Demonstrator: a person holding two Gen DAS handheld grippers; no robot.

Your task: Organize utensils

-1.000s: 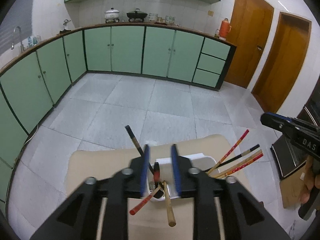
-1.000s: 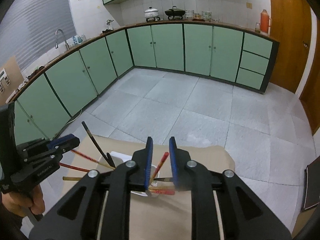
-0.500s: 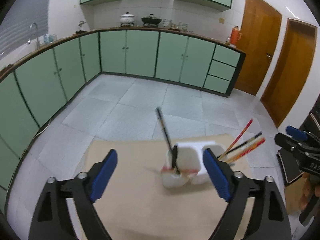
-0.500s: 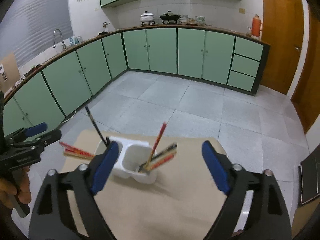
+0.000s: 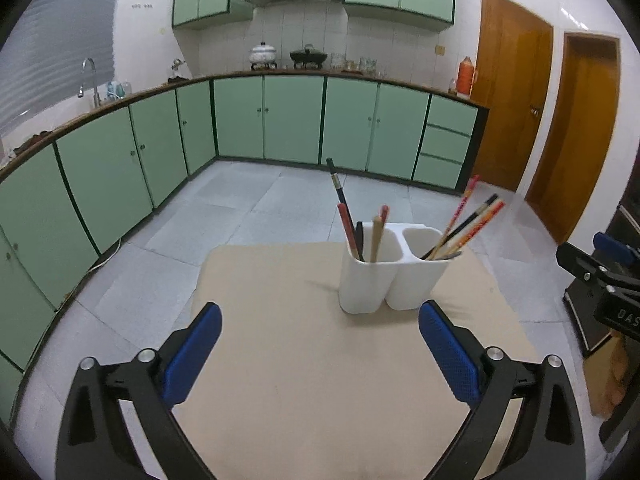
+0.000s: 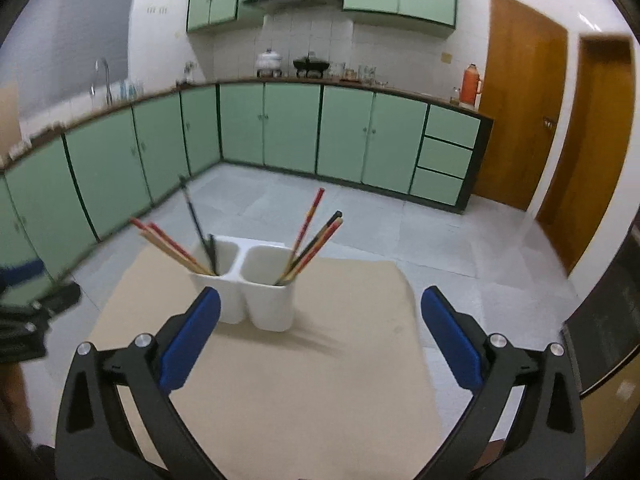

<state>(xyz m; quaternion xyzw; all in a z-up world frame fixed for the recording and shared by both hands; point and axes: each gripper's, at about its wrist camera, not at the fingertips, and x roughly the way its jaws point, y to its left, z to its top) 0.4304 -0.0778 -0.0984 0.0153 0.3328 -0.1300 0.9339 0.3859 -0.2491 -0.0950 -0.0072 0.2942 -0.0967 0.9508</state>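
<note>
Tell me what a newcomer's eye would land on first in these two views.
First, the white two-compartment holder standing near the middle of the beige mat, with chopsticks fanning out of both compartments. Next, the blue-padded left tool and right tool, each wide open and holding nothing in the foreground of its own view. Behind runs a curve of green cabinets.

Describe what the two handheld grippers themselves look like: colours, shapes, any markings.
The left gripper and the right gripper match: black angular frames with triangular cut-outs, silver round bolts at the joints, and two fingers faced with blue dimpled pads. Seen from the left wrist camera, the right gripper's body bears white letters, "DAS" readable. No cables or sleeves show.
</note>
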